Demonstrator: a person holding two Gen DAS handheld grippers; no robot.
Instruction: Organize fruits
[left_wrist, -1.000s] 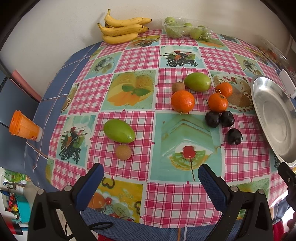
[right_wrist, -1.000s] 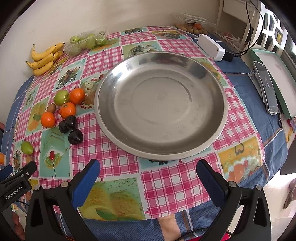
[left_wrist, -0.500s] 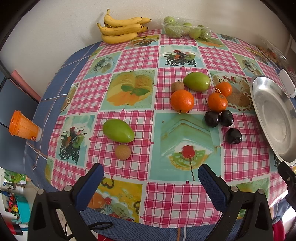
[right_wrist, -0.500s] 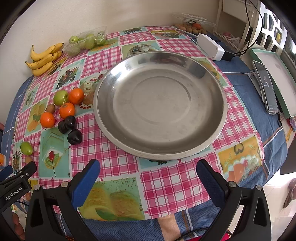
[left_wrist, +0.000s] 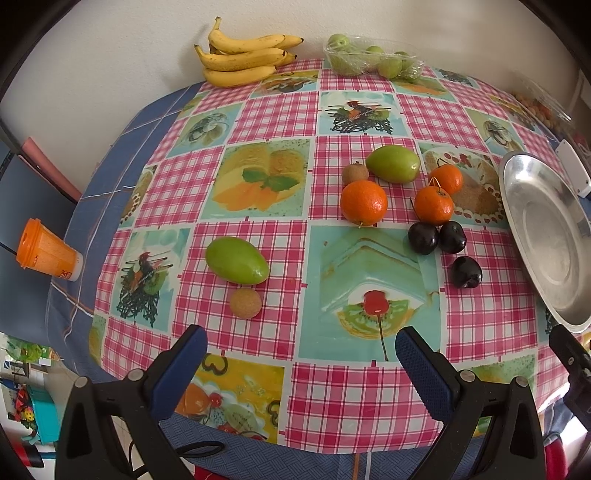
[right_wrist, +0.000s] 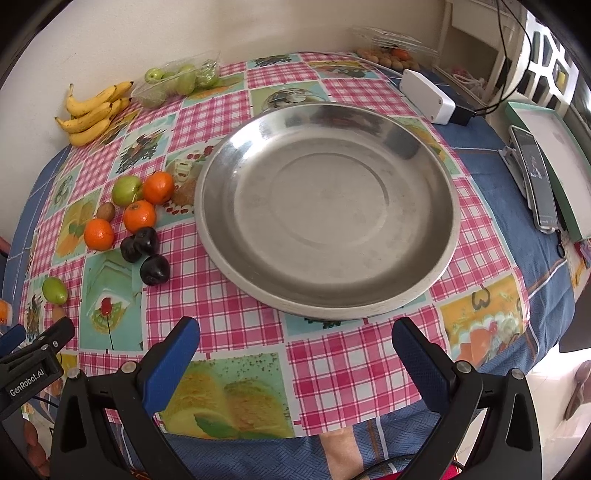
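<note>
Loose fruit lies on the checked tablecloth: a green mango with a small tan ball fruit before it, three oranges, a second green fruit, a kiwi and three dark plums. The empty steel plate stands to their right; its rim also shows in the left wrist view. My left gripper is open and empty near the table's front edge, short of the mango. My right gripper is open and empty in front of the plate.
Bananas and a bag of green fruit lie at the back by the wall. An orange cup stands off the table's left. A white box, a phone and a tray lie right of the plate.
Both grippers have shifted very slightly; the view has barely changed. No fruit has moved and both grippers stay open.
</note>
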